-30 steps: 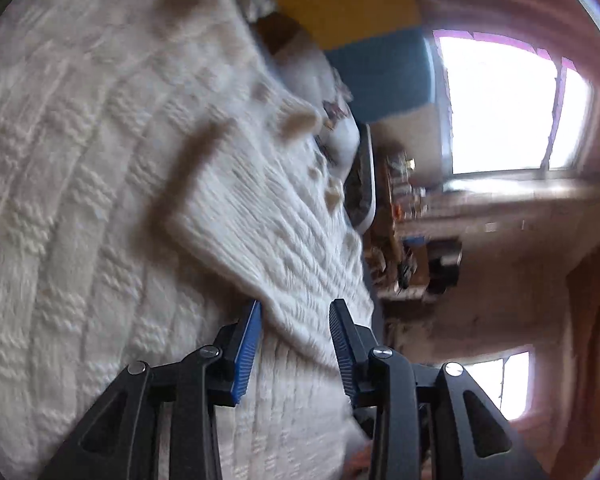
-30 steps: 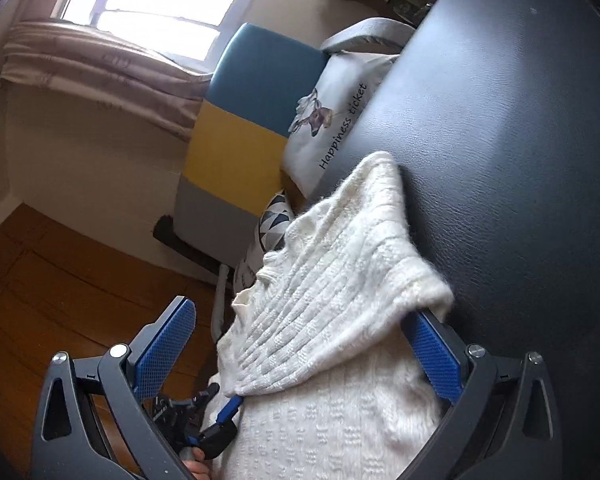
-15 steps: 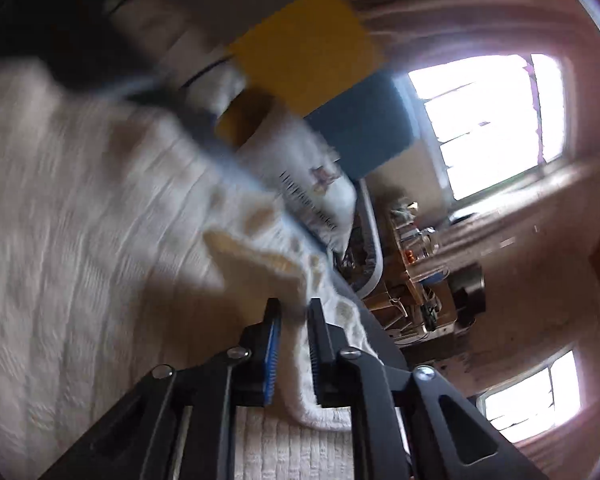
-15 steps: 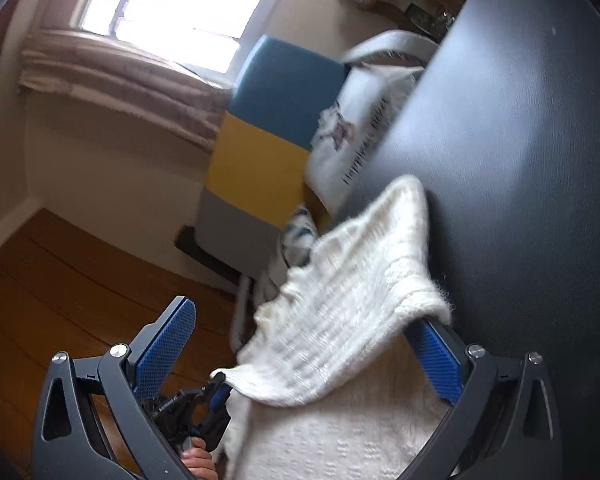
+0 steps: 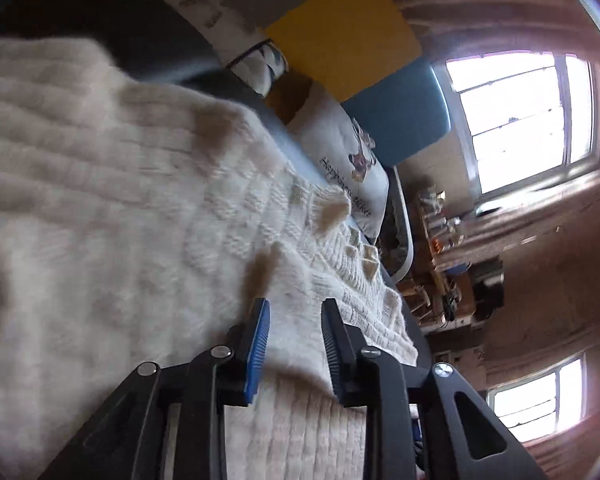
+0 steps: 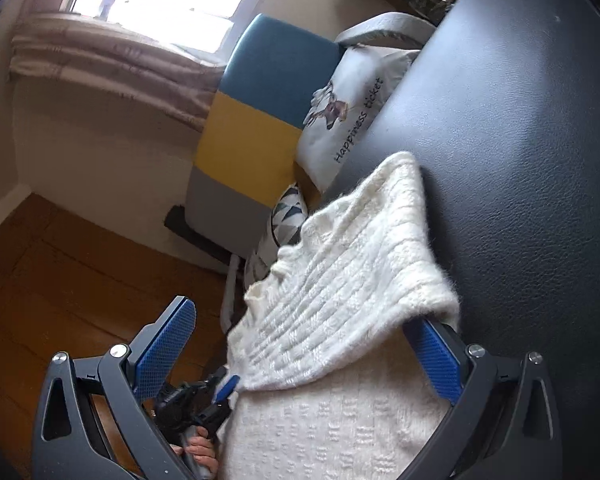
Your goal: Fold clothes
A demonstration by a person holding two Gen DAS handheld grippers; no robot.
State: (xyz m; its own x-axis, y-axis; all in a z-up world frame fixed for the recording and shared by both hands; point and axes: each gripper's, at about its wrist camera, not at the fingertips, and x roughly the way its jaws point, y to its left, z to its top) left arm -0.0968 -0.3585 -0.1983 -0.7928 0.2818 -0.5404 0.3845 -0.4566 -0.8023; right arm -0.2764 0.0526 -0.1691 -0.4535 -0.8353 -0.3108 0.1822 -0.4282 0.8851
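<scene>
Handling the cream sweater (image 6: 340, 300), which lies part-folded on the dark table (image 6: 520, 160), we judge it soft, thick and light. Our left gripper (image 5: 294, 340) straddles a fold, slightly parted; our right gripper (image 6: 300, 352) is spread wide. We grip at edges.

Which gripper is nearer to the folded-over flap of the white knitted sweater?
Left. The left gripper has the folded-over flap between its fingers; the right gripper is spread wide around it, apparently without gripping.
</scene>
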